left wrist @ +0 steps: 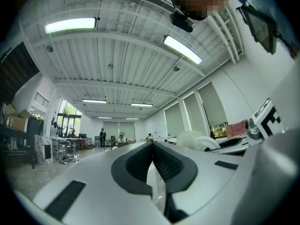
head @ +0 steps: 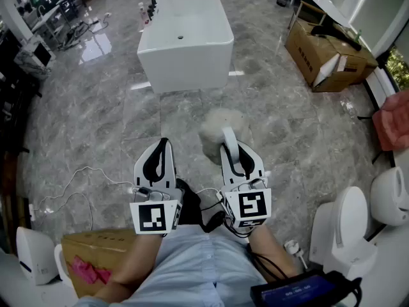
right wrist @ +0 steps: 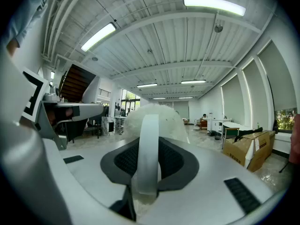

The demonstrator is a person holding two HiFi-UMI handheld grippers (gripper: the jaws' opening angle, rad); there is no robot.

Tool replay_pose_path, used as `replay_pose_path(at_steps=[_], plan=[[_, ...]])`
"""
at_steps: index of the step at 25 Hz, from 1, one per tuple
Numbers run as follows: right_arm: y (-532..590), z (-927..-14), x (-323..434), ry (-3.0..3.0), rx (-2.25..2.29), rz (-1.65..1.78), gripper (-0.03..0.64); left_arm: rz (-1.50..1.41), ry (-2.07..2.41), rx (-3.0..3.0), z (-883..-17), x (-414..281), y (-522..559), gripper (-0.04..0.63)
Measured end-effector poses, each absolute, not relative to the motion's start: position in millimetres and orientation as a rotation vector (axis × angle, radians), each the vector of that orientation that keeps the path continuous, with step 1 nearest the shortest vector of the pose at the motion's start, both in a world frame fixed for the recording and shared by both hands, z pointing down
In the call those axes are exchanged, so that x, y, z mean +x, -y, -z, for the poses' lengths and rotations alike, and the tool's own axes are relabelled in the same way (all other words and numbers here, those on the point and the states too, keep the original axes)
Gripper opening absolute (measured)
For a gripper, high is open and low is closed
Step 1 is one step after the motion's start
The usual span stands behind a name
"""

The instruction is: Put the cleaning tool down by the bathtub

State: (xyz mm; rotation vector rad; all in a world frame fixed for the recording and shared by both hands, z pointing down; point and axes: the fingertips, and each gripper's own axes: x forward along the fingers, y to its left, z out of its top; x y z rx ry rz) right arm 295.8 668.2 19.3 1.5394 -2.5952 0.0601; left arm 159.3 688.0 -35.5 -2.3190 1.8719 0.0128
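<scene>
Head view | right claw (head: pixel 231 151) grips cleaning tool (head: pixel 215 133) | left claw (head: pixel 163 144) closed, seemingly empty

The head camera looked steeply down from above the person's lap (head: pixel 192 264), the left gripper (head: pixel 162 144) and right gripper (head: pixel 230 139) close at lower middle, the bathtub (head: pixel 185 37) farther off at top centre. Each gripper camera sat right behind its own jaws, which filled the lower frame, facing across the room and up at the ceiling (right wrist: pixel 187 46). The right gripper view and head view shared the cardboard box (right wrist: pixel 248 149) (head: pixel 308 53), at right in both.
</scene>
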Motion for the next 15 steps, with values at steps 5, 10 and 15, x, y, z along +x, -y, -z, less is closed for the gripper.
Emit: replay_pose_path(at_steps=[5,10,15], plan=[[-663,-22,303,2.591,1.532,-0.068,0.097,-0.008,-1.875,-2.323,34,166,-681,0.017],[-649,-36,306,2.572,1.52,-0.104,0.097,0.011,-1.893,-2.344,22,168,-668,0.016],[-614,-50,301,2.555,1.52,-0.136,0.097,0.035,-1.913,-2.365,4,158,-631,0.017]])
